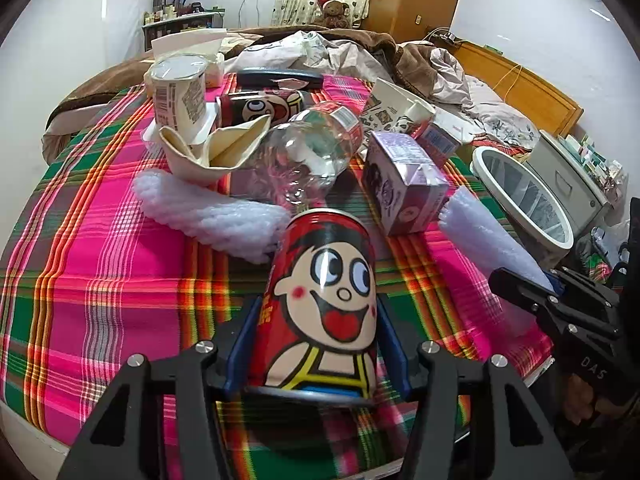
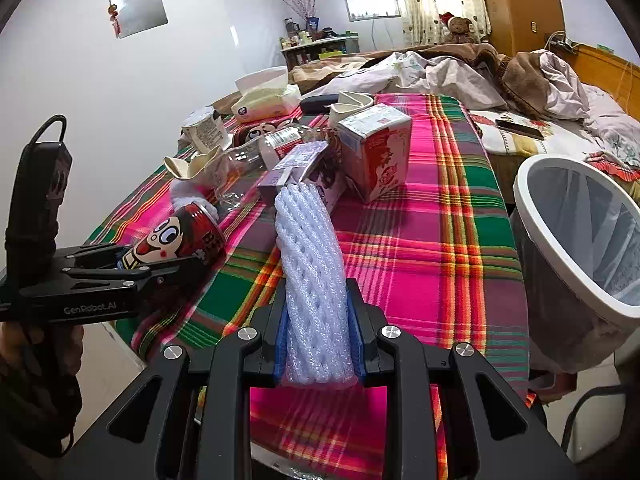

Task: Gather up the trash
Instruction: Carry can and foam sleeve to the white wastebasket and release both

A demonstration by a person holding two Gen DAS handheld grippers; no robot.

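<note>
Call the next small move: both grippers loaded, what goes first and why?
Probably swing the right gripper, shut on the white foam net sleeve, rightward over the white trash bin and release. The bin stands open on its side; the left gripper holding the red cartoon can sits farther away.

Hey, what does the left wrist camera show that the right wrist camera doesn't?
Left wrist only: a second foam net lying whole on the cloth, and a grey cabinet. Right wrist only: a phone on the bed. Both share: the left gripper shut on the red can, the right gripper shut on a foam net, and the bin.
</note>
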